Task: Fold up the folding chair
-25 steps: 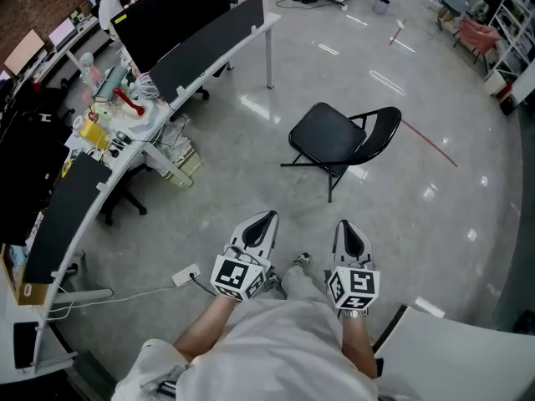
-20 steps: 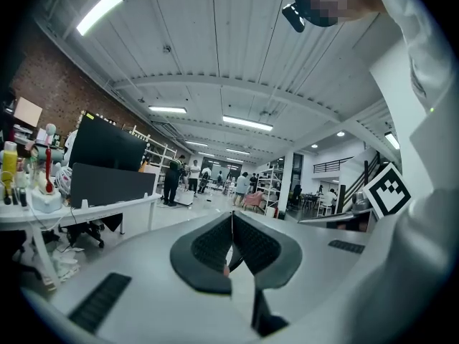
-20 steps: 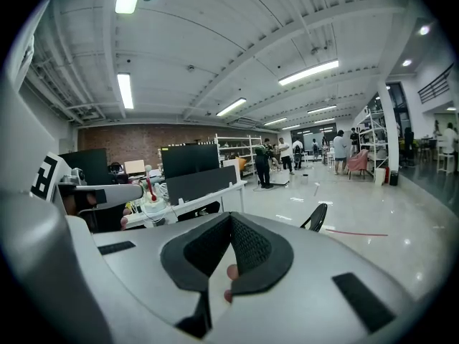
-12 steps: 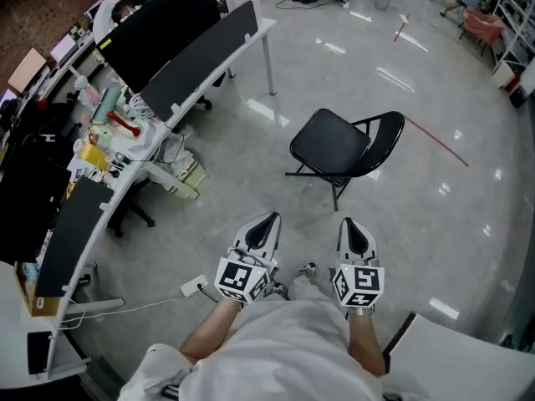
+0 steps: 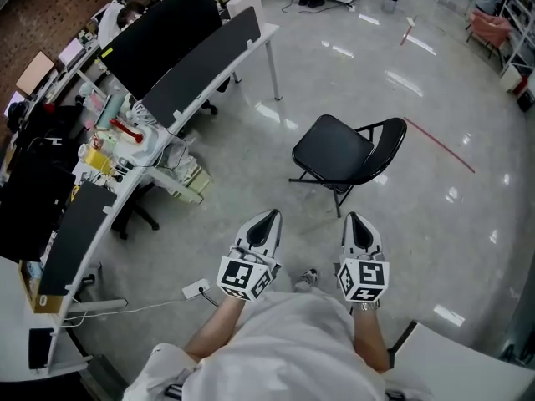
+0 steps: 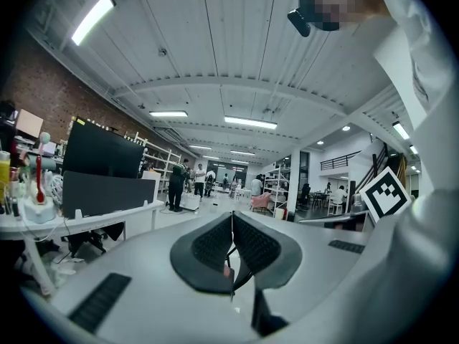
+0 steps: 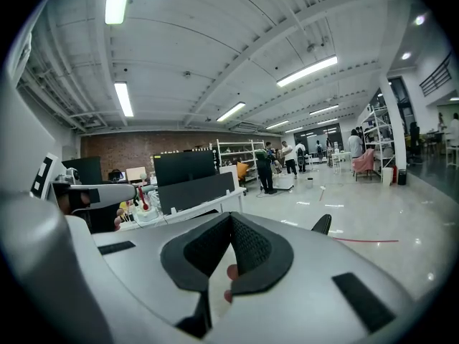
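The folding chair, open at 12 o'clock, sits nearer than before; left gripper and right gripper jaws closed, empty

I see: folding chair, black; floor, glossy pale grey with a red line; left gripper and right gripper, white with black pads and black-and-white square markings.

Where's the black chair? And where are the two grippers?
chair (image 5: 333,150): head view, on the middle of its seat.
left gripper (image 5: 267,216): head view, at its closed tips.
right gripper (image 5: 353,216): head view, at its closed tips.
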`<state>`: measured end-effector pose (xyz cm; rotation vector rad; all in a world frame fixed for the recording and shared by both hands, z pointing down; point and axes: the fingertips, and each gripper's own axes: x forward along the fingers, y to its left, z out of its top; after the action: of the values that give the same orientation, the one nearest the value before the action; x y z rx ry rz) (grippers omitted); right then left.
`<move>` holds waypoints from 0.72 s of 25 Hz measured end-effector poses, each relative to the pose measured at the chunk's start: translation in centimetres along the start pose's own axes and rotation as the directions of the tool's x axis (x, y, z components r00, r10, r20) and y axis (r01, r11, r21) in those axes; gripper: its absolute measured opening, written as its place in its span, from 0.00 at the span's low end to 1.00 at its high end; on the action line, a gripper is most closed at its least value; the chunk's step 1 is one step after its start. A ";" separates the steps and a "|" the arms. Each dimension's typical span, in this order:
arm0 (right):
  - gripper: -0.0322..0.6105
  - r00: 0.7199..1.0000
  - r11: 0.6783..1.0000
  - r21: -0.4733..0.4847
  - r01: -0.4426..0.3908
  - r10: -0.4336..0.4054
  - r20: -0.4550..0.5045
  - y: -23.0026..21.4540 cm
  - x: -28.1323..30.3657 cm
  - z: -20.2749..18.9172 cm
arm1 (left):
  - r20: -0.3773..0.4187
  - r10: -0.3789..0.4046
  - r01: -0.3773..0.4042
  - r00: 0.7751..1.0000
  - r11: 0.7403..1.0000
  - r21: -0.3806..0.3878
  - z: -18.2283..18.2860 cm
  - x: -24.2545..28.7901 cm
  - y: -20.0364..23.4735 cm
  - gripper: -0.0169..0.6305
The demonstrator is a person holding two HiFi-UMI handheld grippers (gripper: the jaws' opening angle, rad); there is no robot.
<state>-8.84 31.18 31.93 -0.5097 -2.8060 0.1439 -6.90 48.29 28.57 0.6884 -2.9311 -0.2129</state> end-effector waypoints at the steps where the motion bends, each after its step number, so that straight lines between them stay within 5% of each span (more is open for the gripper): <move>1: 0.06 1.000 1.000 0.000 0.000 0.000 0.004 -0.1 0.0 0.2 | 0.000 0.000 0.000 1.000 1.000 0.000 0.1 0.1 0.0 0.05; 18: 0.06 0.992 0.992 0.018 0.121 -0.121 -0.023 -4.2 3.9 0.6 | -0.028 -0.102 0.102 0.994 0.995 -0.025 -0.4 7.8 1.9 0.05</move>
<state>-13.95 28.67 32.96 -0.3331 -2.8023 0.1391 -14.61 46.36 29.92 0.8315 -2.8640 -0.2444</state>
